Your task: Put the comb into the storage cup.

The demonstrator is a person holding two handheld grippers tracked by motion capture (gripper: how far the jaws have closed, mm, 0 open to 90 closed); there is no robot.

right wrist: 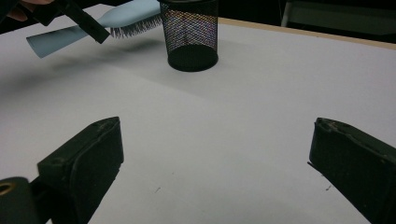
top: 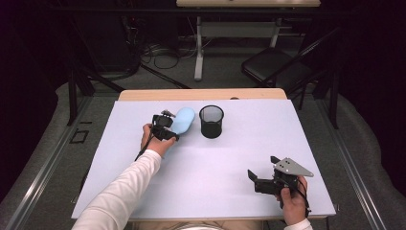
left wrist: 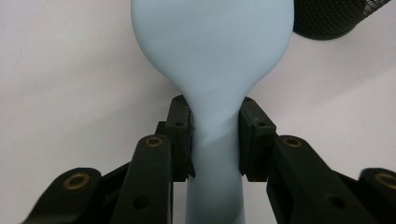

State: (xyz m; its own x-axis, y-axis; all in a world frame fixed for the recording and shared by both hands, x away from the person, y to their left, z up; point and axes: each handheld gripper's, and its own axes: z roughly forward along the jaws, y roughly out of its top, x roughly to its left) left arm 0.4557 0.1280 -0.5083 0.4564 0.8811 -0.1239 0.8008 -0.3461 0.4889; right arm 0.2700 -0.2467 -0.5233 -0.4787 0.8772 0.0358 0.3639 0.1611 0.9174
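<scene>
Table [top: 201, 191], white-topped, wood edge showing along the far side. Dark floor beyond, with a second table's legs, loose cables and a black chair [top: 273, 64].

Person at the near edge, both forearms in white sleeves. Left arm reaches well out across the top; right hand stays low near the front right corner.

Cup [top: 211, 121]: black mesh, upright, standing near the table's far middle. Open mouth up; nothing visible over its rim.

Brush [top: 183, 120]: pale blue hairbrush, just left of the cup, close beside it but apart. In the right gripper view it is off the surface, tilted, bristles [right wrist: 135, 26] facing down and its shadow on the white top below. Broad head points toward the far side, handle back toward the person.

Left gripper [left wrist: 214, 140]: jaws clamped on the brush at the narrow neck where handle meets head, pads pressing it from both sides. Handle runs back between the jaws toward the hand.

Right gripper [top: 261, 177]: resting at the front right, grey plate on top, well apart from brush and cup. Jaws spread wide, nothing between them, bare table under them.
</scene>
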